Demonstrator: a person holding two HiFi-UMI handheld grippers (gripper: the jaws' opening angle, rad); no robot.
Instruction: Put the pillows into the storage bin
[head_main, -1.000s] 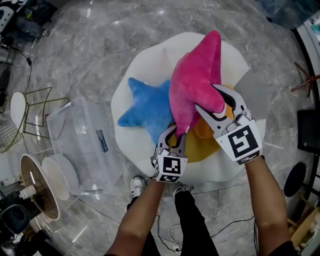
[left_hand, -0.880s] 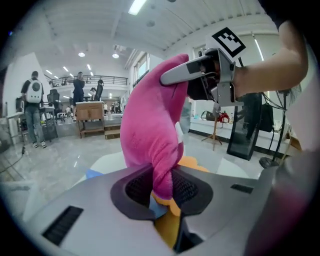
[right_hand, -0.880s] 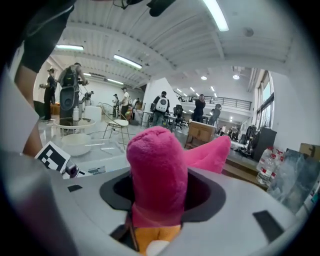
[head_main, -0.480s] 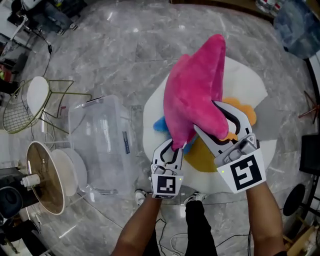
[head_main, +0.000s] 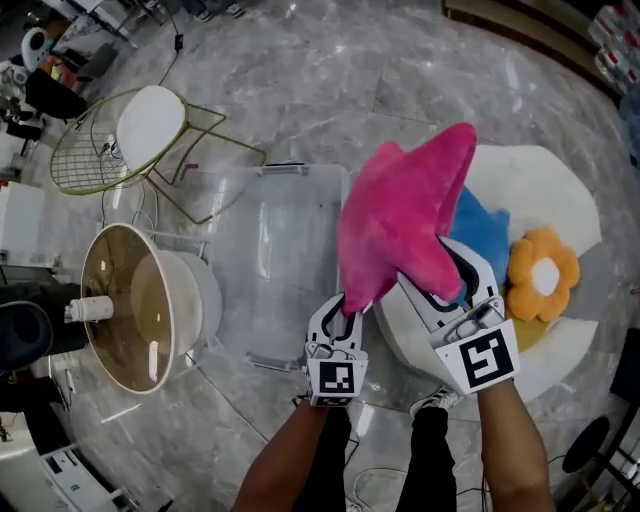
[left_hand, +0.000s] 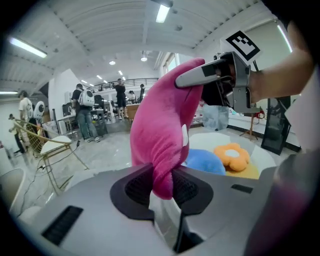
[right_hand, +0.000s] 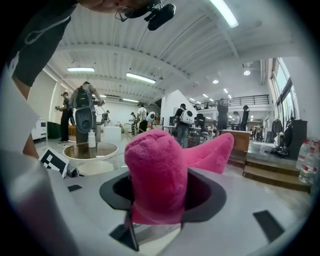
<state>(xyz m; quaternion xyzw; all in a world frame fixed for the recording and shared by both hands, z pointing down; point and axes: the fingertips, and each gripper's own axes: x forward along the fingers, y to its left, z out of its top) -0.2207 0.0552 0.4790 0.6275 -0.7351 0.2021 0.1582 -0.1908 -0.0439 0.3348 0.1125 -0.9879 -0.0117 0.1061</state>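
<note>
A pink star pillow (head_main: 400, 215) hangs in the air between both grippers, just right of the clear storage bin (head_main: 270, 260). My left gripper (head_main: 345, 305) is shut on one lower arm of the pink pillow (left_hand: 160, 145). My right gripper (head_main: 450, 275) is shut on another arm of the pillow (right_hand: 157, 172). On the white round cushion (head_main: 545, 190) to the right lie a blue star pillow (head_main: 482, 232) and an orange flower pillow (head_main: 542, 272). The blue star pillow (left_hand: 205, 161) and the orange flower pillow (left_hand: 232, 155) also show in the left gripper view.
A round wooden side table (head_main: 130, 305) stands left of the bin. A wire-frame chair (head_main: 140, 135) with a white seat is at the far left. The floor is grey marble. People stand far off in the hall in both gripper views.
Both grippers have carried the pink pillow off the white cushion toward the bin on the left. The blue star pillow beneath it is uncovered now.
</note>
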